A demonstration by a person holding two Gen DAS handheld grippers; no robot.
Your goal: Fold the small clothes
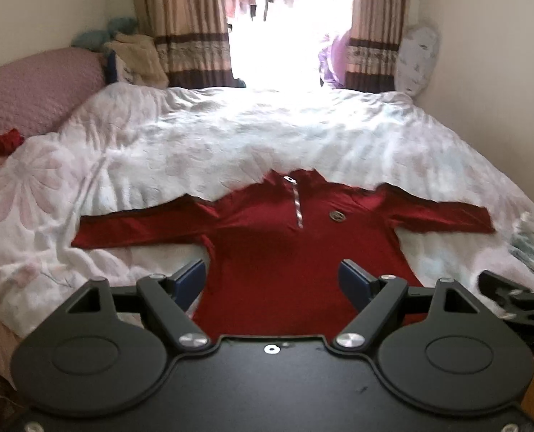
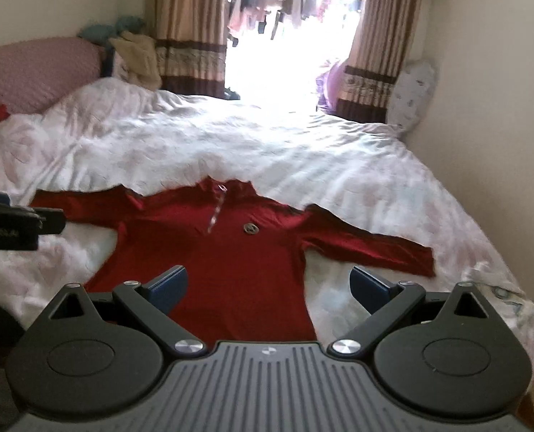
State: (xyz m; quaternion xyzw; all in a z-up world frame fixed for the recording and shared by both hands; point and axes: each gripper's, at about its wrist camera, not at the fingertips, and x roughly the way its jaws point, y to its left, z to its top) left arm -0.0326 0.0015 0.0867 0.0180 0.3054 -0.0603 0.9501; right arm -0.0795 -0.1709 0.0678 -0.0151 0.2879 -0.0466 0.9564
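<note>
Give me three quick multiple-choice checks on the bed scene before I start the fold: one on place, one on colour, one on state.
1. Where does the red long-sleeved shirt lie?
A. On the white floral quilt
B. On the pink pillow
C. On the floor

2. What colour are the gripper pads?
A. Green
B. Blue
C. Yellow

3. How is the shirt?
A. Folded in half
B. Bunched up
C. Spread flat, sleeves out

Key: 1 A, quilt shows around it; 2 B, blue on the left gripper and right gripper; 3 C, both sleeves reach sideways.
</note>
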